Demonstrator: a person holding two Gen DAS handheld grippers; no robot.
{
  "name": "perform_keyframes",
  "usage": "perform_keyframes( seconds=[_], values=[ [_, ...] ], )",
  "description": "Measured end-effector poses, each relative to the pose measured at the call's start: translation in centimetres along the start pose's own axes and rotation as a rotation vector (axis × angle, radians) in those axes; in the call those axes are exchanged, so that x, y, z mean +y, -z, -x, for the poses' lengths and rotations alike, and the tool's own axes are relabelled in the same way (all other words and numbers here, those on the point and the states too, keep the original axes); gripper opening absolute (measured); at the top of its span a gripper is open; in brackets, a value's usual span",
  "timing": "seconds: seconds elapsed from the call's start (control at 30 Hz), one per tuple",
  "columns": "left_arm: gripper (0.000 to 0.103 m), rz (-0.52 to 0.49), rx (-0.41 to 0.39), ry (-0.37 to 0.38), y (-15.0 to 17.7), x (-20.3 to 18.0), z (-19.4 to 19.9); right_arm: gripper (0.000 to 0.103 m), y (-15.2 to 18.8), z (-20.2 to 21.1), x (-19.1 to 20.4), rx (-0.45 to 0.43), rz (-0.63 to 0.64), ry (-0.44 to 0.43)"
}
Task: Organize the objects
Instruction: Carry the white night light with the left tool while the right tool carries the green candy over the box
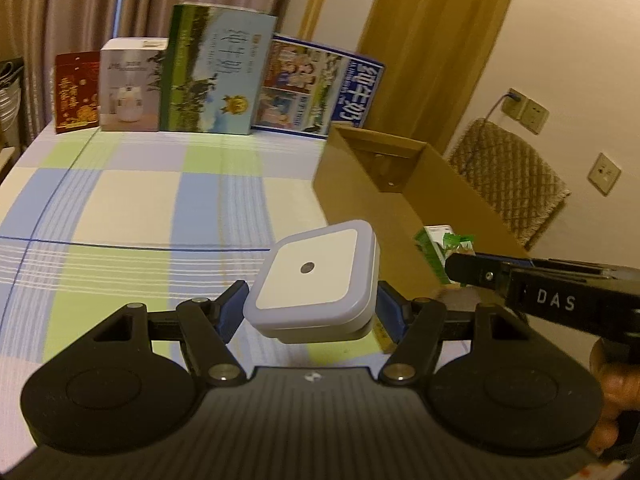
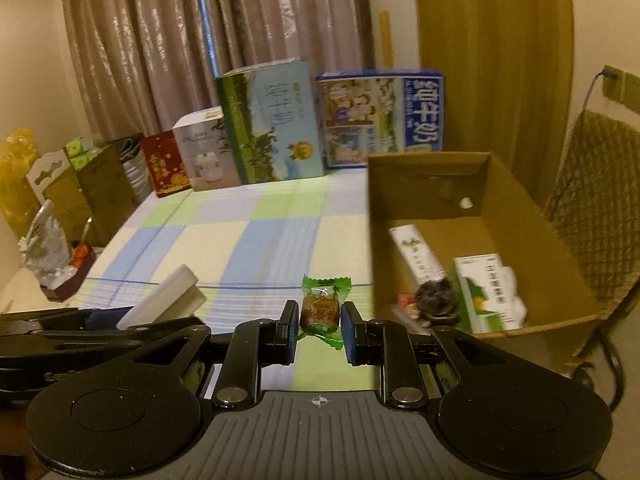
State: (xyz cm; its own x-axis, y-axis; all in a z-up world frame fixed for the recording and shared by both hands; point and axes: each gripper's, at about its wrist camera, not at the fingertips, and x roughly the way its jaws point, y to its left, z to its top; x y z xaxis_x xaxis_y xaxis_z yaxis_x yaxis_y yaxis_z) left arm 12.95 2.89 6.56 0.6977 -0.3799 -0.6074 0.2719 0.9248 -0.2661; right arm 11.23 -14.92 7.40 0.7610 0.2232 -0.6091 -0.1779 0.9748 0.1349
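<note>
A white square night light (image 1: pixel 312 276) with a small dark sensor dot is clamped between the blue pads of my left gripper (image 1: pixel 310 312), held above the checked cloth. It also shows edge-on at the left, as the night light (image 2: pixel 164 300) in my left gripper (image 2: pixel 120 316). My right gripper (image 2: pixel 320 332) is shut on a green-wrapped candy (image 2: pixel 320 308), just left of the open cardboard box (image 2: pixel 400 172). From the left wrist, the right gripper (image 1: pixel 454 266) enters at the right with the candy (image 1: pixel 448 242) at its tip, beside the cardboard box (image 1: pixel 360 200).
Inside the box lie a white packet (image 2: pixel 416 256), a green-and-white packet (image 2: pixel 484 292) and a dark object (image 2: pixel 434 300). Red (image 1: pixel 76 92), white (image 1: pixel 128 84), green (image 1: pixel 212 72) and blue (image 1: pixel 316 88) cartons line the table's far edge. A woven-back chair (image 2: pixel 592 208) stands right of the box.
</note>
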Motion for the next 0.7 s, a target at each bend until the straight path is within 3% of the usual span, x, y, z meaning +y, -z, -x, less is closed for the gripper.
perform_keyframes(
  seconds=[0.47, 0.7],
  values=[
    [0.064, -0.034, -0.002, 0.052, -1.2, -7.1, 0.8, 0.019, 0.6, 5.6, -8.9, -0.011, -0.046, 0.132],
    [0.064, -0.094, 0.017, 0.062, -2.2, -11.3, -0.6, 0.019, -0.1, 7.0, -11.6, -0.015, -0.048, 0.14]
  ],
)
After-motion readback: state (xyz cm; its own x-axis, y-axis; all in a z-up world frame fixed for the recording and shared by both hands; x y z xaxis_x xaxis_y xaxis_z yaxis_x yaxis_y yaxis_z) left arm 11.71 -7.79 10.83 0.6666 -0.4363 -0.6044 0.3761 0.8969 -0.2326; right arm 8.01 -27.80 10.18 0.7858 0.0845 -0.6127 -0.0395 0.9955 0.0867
